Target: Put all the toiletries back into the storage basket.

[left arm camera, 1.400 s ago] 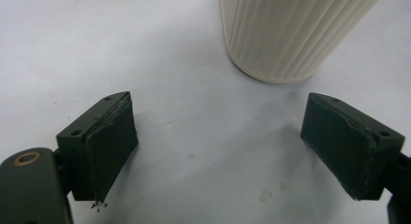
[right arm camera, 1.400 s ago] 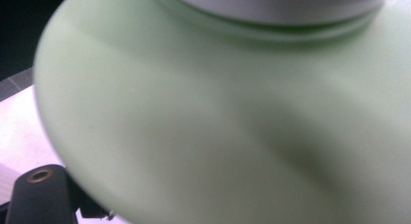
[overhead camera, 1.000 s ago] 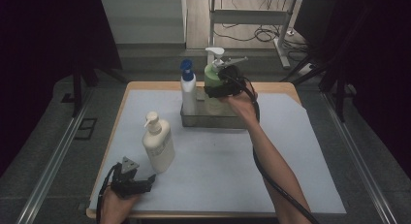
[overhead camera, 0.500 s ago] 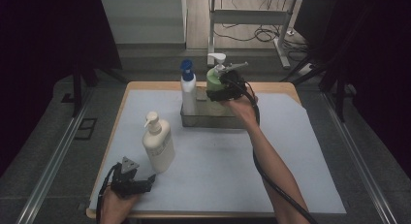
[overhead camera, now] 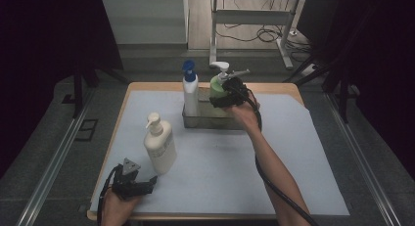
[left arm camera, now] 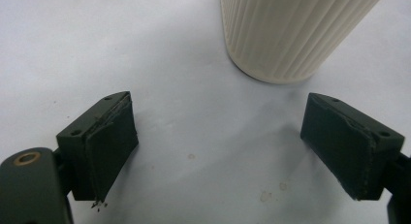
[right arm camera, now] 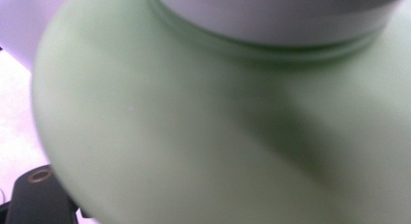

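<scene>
Nearest the person, the left gripper point(overhead camera: 147, 183) lay low on the pale grey mat point(overhead camera: 303, 152) at the near left corner of the table point(overhead camera: 274, 87), held in the left hand point(overhead camera: 117, 204), cable looped behind it. Its jaws stood wide apart with nothing between them; in the left gripper view the pads point(left arm camera: 110, 141) sat on either side of bare mat point(left arm camera: 58, 49), which carried a few small stains. Just beyond the jaws stood the cream pump bottle point(overhead camera: 160, 146), upright, ribbed at its base point(left arm camera: 291, 30), apart from the pads and not touched. Farther across the mat, near the far edge, sat a shallow metal tray point(overhead camera: 215, 122). A white bottle with a blue pump point(overhead camera: 189, 90) stood upright at the tray's left end. To its right was the green pump bottle point(overhead camera: 217, 87), white pump on top, over the tray's right part; whether its base rested on the tray floor could not be told. The right gripper point(overhead camera: 226, 97), in the right hand point(overhead camera: 243, 113) with the forearm reaching in from the lower right, was clamped around this bottle's body. In the right gripper view the green shoulder point(right arm camera: 194, 136) pressed close against the lens, blurred, with the white collar above. Beyond the table, floor cables and a metal stand leg.
</scene>
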A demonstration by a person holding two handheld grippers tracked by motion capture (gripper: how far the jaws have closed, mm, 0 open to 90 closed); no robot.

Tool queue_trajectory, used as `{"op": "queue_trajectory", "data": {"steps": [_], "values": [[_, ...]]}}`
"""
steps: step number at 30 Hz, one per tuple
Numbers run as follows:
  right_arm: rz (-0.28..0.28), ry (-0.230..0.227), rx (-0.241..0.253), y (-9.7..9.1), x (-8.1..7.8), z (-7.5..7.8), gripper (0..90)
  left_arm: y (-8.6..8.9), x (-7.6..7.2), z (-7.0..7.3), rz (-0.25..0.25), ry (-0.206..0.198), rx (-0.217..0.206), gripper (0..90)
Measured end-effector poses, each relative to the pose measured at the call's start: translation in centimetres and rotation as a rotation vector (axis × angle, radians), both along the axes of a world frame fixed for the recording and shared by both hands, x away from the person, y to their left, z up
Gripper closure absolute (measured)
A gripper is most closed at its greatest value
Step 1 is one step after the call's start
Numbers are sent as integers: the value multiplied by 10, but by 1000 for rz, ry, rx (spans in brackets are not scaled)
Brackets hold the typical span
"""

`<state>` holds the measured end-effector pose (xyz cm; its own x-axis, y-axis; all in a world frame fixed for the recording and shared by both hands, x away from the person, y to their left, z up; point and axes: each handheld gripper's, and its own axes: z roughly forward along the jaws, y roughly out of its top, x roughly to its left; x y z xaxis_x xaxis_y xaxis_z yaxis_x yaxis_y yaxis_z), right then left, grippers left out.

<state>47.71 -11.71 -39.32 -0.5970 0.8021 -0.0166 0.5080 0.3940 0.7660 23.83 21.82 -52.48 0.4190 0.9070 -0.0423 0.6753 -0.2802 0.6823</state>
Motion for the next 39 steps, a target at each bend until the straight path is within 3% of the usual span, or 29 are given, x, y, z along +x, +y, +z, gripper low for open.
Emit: {"op": "queue_trajectory", "data": {"steps": [14, 39], "values": [[8, 47, -18, 1, 4, -20, 128, 0, 0, 0, 0, -4, 2, 123], [22, 35, 21, -6, 2, -25, 114, 0, -1, -1, 0, -9, 3, 122]]}}
